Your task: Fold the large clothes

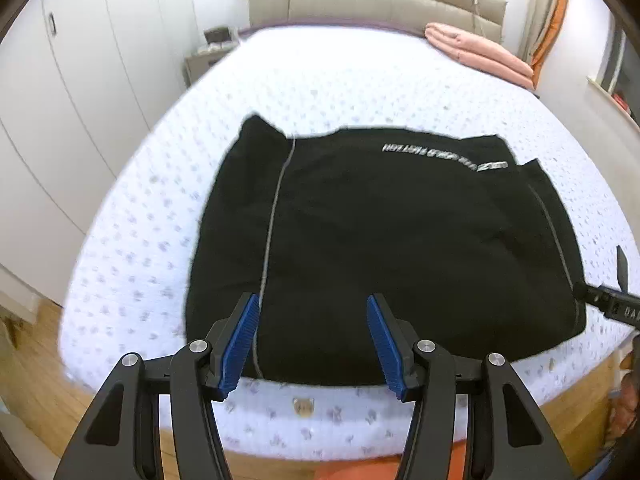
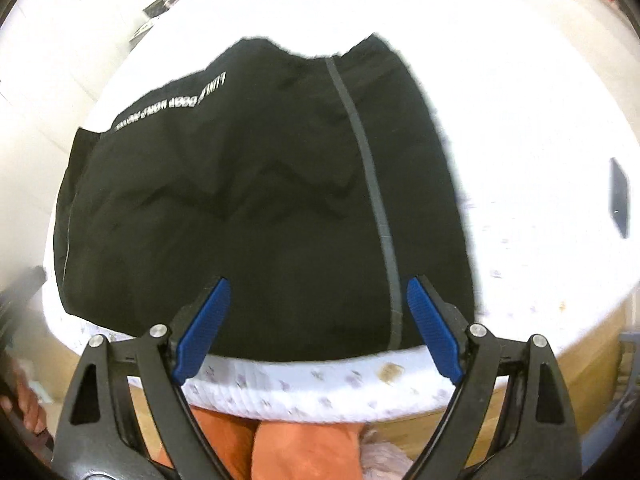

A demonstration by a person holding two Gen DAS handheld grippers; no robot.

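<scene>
A black garment (image 1: 400, 240) with thin grey stripes and a line of white lettering lies folded into a broad rectangle on the bed, near its front edge. My left gripper (image 1: 312, 298) hovers over the garment's near left part, open, with nothing between its blue pads (image 1: 240, 344). My right gripper (image 2: 318, 280) hangs over the same garment (image 2: 240, 200) at its near right part, beside the grey stripe. It is open wide and empty. Part of the right gripper (image 1: 616, 304) shows at the right rim of the left wrist view.
The bed (image 1: 320, 80) has a white sheet with small purple prints and a beige headboard. A folded pink blanket (image 1: 480, 52) lies at its far right. White wardrobes (image 1: 80, 80) and a nightstand (image 1: 204, 56) stand to the left. A dark flat object (image 2: 619, 200) lies on the sheet at right.
</scene>
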